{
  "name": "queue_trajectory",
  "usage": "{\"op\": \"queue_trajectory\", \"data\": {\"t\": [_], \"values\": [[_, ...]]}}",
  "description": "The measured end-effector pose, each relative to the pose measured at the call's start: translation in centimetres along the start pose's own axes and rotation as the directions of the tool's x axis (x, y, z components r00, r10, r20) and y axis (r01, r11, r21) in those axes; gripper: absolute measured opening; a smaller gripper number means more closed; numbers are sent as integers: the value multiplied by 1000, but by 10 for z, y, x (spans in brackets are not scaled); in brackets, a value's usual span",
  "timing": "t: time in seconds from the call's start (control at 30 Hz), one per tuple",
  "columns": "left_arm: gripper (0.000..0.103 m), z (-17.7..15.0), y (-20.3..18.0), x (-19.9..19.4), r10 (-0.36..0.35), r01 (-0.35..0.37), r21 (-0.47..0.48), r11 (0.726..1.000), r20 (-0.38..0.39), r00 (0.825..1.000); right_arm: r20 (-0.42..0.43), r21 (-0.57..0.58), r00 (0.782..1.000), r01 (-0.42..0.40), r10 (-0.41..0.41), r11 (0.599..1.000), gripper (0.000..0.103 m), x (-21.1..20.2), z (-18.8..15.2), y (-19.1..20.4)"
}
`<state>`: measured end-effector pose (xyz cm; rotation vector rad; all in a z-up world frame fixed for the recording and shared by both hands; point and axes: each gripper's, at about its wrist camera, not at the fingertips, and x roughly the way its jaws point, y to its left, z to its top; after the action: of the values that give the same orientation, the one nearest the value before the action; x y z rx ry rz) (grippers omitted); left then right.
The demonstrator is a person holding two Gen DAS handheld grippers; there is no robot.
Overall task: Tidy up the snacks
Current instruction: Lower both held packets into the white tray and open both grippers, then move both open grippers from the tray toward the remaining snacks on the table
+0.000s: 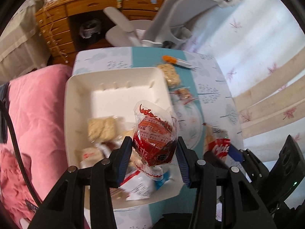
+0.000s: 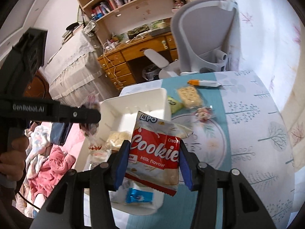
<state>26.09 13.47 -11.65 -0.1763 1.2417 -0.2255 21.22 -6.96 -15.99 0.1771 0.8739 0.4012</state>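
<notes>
Both wrist cameras look steeply down, close above the table; both views share the white tray.

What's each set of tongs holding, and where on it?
Left tongs: red-wrapped snack, pinched across its lower sides. Right tongs: Lipo cookie packet, pinched at its side edges, mid-height.
</notes>
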Motion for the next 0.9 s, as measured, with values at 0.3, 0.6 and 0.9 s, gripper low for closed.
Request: {"op": "queue_trajectory", "data": {"t": [0.3,0.6,0.9], "values": [[45,-21,59,-10,16,-14,-58,998,32,999,-13,-62,1000,-24,23,998,49,11,-5,52],[48,-30,94,-22,-9,13,-75,997,49,999,-2,-79,1000,-18,18,997,50,23,-1,83],[76,-25,98,-31,-45,51,-82,995,71,996,-28,-60,999,19,-21,998,60,23,-1,84]]}}
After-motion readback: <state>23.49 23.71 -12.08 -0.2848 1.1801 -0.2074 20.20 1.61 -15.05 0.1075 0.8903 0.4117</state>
